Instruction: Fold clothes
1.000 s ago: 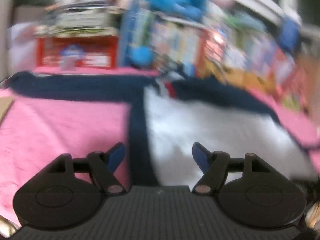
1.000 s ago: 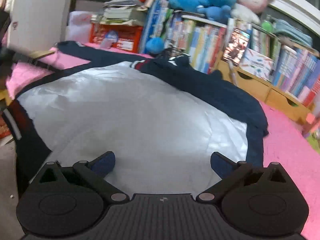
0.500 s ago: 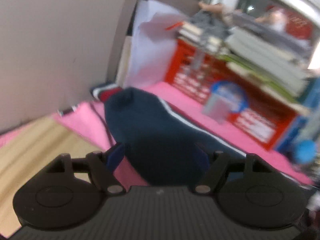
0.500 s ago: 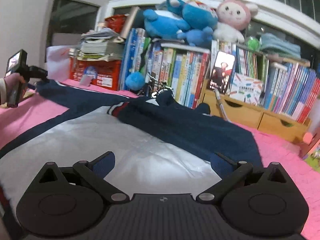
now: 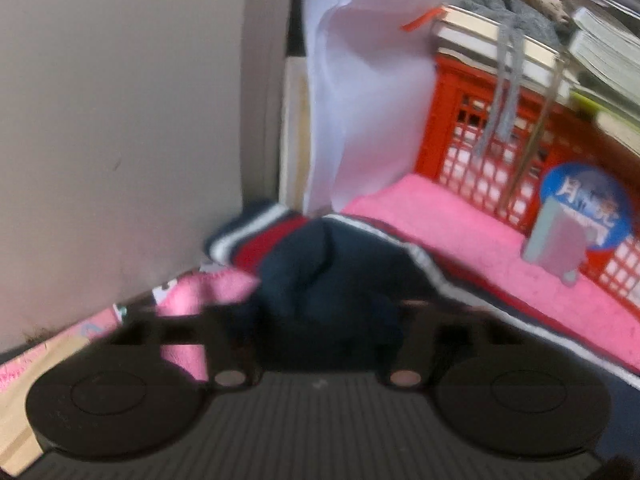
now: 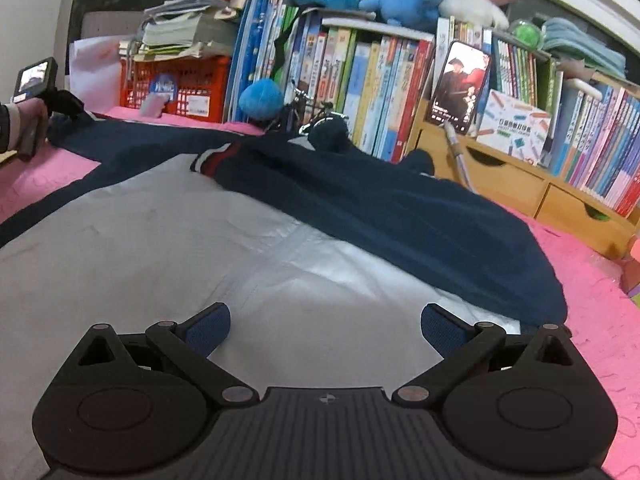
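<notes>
Jacket (image 6: pixel 280 216): I see it spread flat on the pink mat (image 6: pixel 600 320), white panel up, navy sleeves out to both sides.
Left gripper (image 5: pixel 320 312): at the jacket's far sleeve end (image 5: pixel 320 264), jaws closing with navy cloth between them; too blurred for me to see contact.
Right gripper (image 6: pixel 325 326): jaws wide, nothing between, over the white panel.
Red crate (image 6: pixel 180 80): behind the left sleeve.

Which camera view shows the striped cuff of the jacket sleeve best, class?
The left wrist view: the striped cuff lies close ahead of the closing left gripper, past navy sleeve between its jaws. The right wrist view is distant; that sleeve end sits behind the left gripper.
</notes>
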Demonstrator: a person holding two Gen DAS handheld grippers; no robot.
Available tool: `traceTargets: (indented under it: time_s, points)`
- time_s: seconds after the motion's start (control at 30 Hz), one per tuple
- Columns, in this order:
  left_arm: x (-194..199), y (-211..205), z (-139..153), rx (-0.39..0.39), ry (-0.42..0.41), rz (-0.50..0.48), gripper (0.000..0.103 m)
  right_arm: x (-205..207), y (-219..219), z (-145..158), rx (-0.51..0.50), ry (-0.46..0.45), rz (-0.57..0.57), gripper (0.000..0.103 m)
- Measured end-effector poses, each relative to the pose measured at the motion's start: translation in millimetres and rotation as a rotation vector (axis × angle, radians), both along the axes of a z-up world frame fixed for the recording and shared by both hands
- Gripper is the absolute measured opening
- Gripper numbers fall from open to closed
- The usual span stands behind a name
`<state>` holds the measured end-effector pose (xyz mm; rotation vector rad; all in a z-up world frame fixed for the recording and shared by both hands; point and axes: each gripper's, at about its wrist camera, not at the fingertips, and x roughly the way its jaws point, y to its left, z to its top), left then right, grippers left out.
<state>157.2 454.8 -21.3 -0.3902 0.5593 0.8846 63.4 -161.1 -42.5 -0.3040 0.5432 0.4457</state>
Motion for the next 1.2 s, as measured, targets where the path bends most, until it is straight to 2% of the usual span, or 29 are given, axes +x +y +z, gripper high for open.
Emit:
traceTargets:
  time_s: [0.03,0.1,0.2,0.3,0.43,0.47,0.53,0.6,0.63,0.67,0.73,0.8,0.87,0.9,1.0,1.1,1.13,1.2]
  points:
    - [-2.9,-2.6,2.0,-0.006,-0.02,-0.013,0.015,1.2,-0.7,-0.3,0.005,0.008,0.001,0.103]
    - [-9.3,-13.5,8.7,0.001,-0.063,-0.033,0.014,3.8,-2.5,-0.5,0.017,0.027,0.001,0.103]
    - [-16.6,-51.3,31.8,0.073,-0.15,-0.12,0.014,7.4,-6.2,-0.8,0.039,0.045,-0.003,0.103]
    - [-21.8,-117.1,62.9,0.202,-0.255,-0.321,0.013,9.6,-11.7,-0.1,0.07,0.052,-0.02,0.103]
    - [-26.8,-253.1,89.6,0.388,-0.303,-0.657,0.014,12.4,-26.5,2.8,0.16,0.061,-0.059,0.103]
    - [-25.5,-281.7,88.2,0.394,-0.3,-0.741,0.015,13.1,-32.7,4.2,0.194,0.064,-0.077,0.103]
    - [-13.3,-329.1,74.6,0.359,-0.236,-0.881,0.019,14.8,-45.6,7.2,0.27,0.076,-0.12,0.103]
    - [0.9,-373.5,56.5,0.3,-0.15,-1.01,0.024,17.8,-60.1,10.6,0.351,0.103,-0.159,0.103]
    - [6.7,-386.7,46.9,0.255,-0.104,-1.053,0.029,20.2,-67.6,12.5,0.39,0.122,-0.177,0.103]
    - [10.1,-398.8,38.0,0.209,-0.068,-1.09,0.029,23.6,-75.3,14.3,0.429,0.148,-0.196,0.103]
    - [3.3,-411.3,28.0,0.152,-0.056,-1.127,0.035,31.9,-90.1,16.4,0.5,0.217,-0.221,0.103]
    - [-12.9,-414.2,27.1,0.151,-0.063,-1.142,0.041,40.2,-102.8,18.1,0.565,0.273,-0.236,0.103]
    - [-30.0,-406.5,31.3,0.145,-0.09,-1.14,0.057,48.1,-108.5,22.2,0.604,0.299,-0.236,0.103]
    - [-39.6,-400.7,34.0,0.139,-0.102,-1.136,0.059,51.9,-103.9,25.9,0.593,0.294,-0.225,0.103]
    - [-60.6,-381.3,38.2,0.149,-0.12,-1.107,0.06,62.7,-78.7,37.5,0.553,0.286,-0.152,0.103]
    - [-72.3,-360.4,34.5,0.163,-0.11,-1.052,0.059,87.0,-44.5,37.4,0.599,0.398,-0.078,0.103]
    - [-76.2,-351.5,33.7,0.152,-0.11,-1.031,0.059,98.4,-34.7,35.4,0.618,0.43,-0.079,0.103]
    - [-83.9,-333.5,32.0,0.13,-0.112,-0.988,0.06,114.7,-13.4,31.9,0.61,0.414,-0.107,0.103]
